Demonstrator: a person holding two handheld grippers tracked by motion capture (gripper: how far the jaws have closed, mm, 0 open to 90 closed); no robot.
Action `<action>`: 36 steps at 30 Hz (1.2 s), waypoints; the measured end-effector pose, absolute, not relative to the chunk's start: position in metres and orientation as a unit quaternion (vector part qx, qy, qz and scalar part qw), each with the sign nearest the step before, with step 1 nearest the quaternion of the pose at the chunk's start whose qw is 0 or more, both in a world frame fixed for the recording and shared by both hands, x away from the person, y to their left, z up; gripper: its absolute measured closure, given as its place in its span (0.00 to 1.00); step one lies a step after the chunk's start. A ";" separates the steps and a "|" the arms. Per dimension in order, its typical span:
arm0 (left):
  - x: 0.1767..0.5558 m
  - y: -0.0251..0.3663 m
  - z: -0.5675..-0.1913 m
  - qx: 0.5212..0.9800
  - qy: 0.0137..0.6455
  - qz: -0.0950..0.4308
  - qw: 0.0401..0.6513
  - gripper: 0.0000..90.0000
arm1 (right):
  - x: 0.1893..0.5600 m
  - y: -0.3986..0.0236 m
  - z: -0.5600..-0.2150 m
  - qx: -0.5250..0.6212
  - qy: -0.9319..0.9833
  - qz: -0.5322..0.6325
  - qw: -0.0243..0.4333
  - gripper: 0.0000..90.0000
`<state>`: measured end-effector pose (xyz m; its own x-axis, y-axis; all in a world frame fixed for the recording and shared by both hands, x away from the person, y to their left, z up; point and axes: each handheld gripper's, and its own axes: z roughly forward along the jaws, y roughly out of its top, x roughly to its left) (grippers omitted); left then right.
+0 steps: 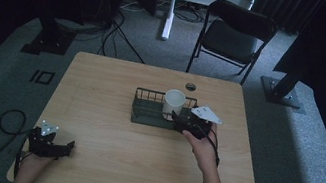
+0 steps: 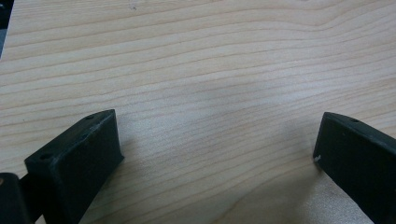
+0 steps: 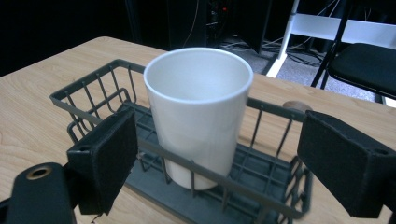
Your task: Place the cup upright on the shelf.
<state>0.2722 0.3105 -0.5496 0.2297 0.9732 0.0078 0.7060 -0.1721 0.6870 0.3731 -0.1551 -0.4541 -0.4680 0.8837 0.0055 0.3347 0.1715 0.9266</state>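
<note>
High view: my right gripper (image 1: pixel 180 119) sits at the near wall of the wire basket (image 1: pixel 141 103); my left gripper (image 1: pixel 69 147) rests far off at the table's (image 1: pixel 112 77) near-left corner.
Cup position: white cup (image 3: pixel 198 112) stands upright inside the basket, toward its right end.
Direction from tongs: straight ahead of my right gripper, just past the basket's near rail, centred between the jaws.
Cup axis: vertical, mouth up.
Right tongs: spread wide, gripping nothing.
Left tongs: spread wide over bare wood, idle.
Nearer hand: right, by far.
Judgement: I would likely lift over the rail before closing on the cup.
</note>
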 end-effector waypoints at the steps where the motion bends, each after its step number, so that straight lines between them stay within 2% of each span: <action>1: 0.272 0.310 -0.550 0.730 0.575 0.232 0.288 0.01 | 0.372 -0.157 -0.455 0.428 0.710 0.480 0.286 0.14; 36: 0.272 0.311 -0.550 0.730 0.575 0.233 0.287 0.01 | 0.342 -0.219 -0.495 0.464 0.694 0.460 0.301 0.14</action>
